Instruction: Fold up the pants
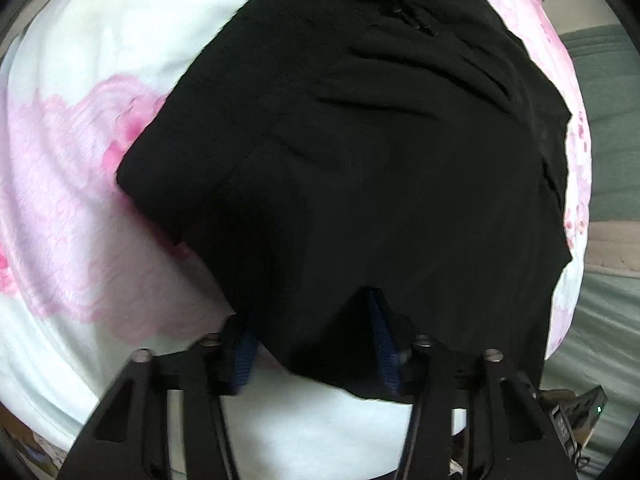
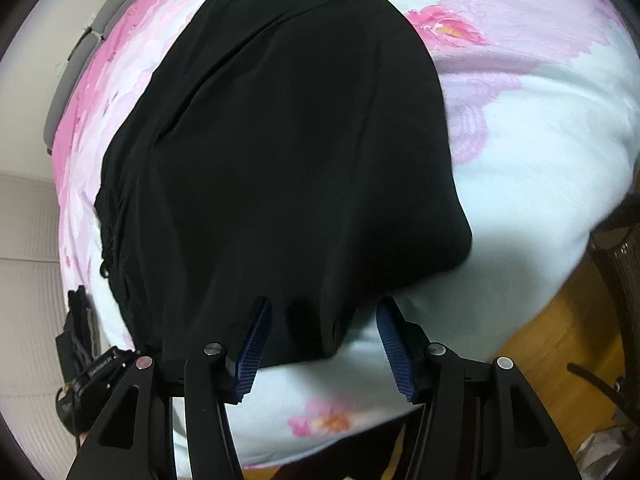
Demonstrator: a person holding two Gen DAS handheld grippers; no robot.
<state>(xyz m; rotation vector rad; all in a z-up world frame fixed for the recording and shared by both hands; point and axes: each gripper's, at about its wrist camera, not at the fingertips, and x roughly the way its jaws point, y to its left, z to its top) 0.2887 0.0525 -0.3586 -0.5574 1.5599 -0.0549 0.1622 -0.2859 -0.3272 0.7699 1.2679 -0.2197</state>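
Black pants (image 1: 360, 140) lie folded lengthwise on a bed covered by a white sheet with pink flowers (image 1: 80, 200). My left gripper (image 1: 308, 312) points down at the pants' near edge. Its blue pads (image 1: 382, 340) stand apart, a loose fold of cloth lies between them, and cloth covers its fingertips. In the right wrist view the same pants (image 2: 288, 140) stretch away over the flowered sheet (image 2: 540, 140). My right gripper (image 2: 324, 304) is open over the near edge, with cloth between its pads (image 2: 256, 340) but clear of both.
Grey-green bedding (image 1: 600, 120) lies past the sheet's right side. A black device (image 1: 576, 408) shows at lower right, and again in the right wrist view, as a black device (image 2: 92, 368). Wooden floor (image 2: 560, 320) and a dark wicker piece (image 2: 616, 248) border the bed.
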